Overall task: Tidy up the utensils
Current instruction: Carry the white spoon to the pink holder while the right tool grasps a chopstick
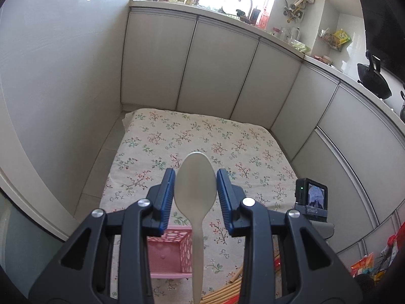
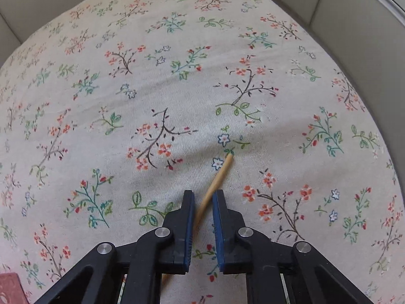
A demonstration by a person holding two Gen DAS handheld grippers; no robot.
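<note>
In the left wrist view my left gripper (image 1: 195, 178) is shut on a pale plastic spoon (image 1: 196, 185). The bowl sits between the blue pads and the handle runs down out of frame. It is held above a pink perforated basket (image 1: 169, 252) on the floral tablecloth (image 1: 202, 136). Several wooden chopsticks (image 1: 227, 290) lie at the lower right. In the right wrist view my right gripper (image 2: 203, 195) hangs just above the cloth, its jaws narrowly apart around one wooden chopstick (image 2: 217, 179). The chopstick lies slanted on the cloth, touching the left pad only.
White cabinet doors (image 1: 215, 63) wall the table's far and right sides. A small action camera (image 1: 311, 197) stands at the table's right edge. Snack packets (image 1: 372, 268) lie at the lower right. A dark red object (image 2: 10, 287) sits at the right wrist view's lower left corner.
</note>
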